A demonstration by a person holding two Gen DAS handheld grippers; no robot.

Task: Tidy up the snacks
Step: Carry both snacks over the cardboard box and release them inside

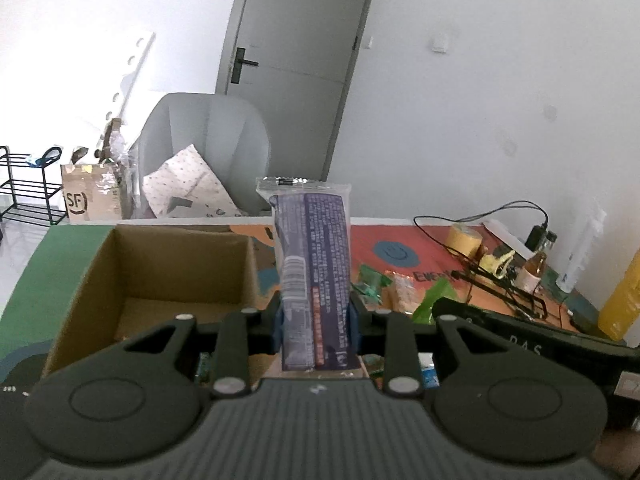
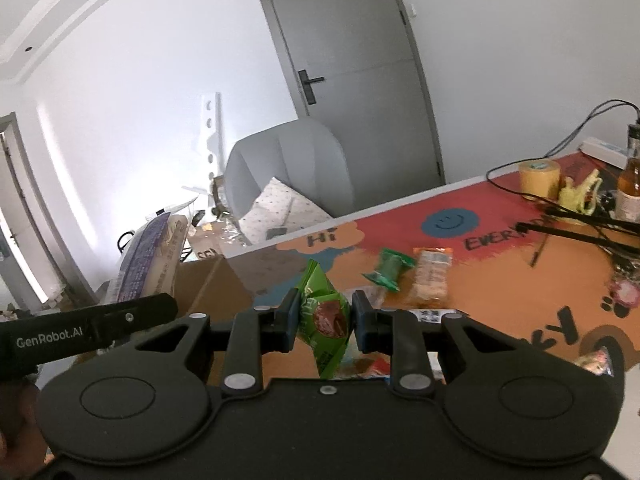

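Observation:
My left gripper is shut on a tall purple snack packet, held upright just right of the open cardboard box; the packet also shows in the right wrist view. My right gripper is shut on a green snack packet, held above the table right of the box. A small green packet and an orange cracker packet lie on the colourful table mat beyond it. They also show in the left wrist view: the green one, the cracker one.
Yellow tape roll, a bottle, black cables and a yellow clip sit at the table's right. More wrapped snacks lie near the front right edge. A grey armchair and door stand behind.

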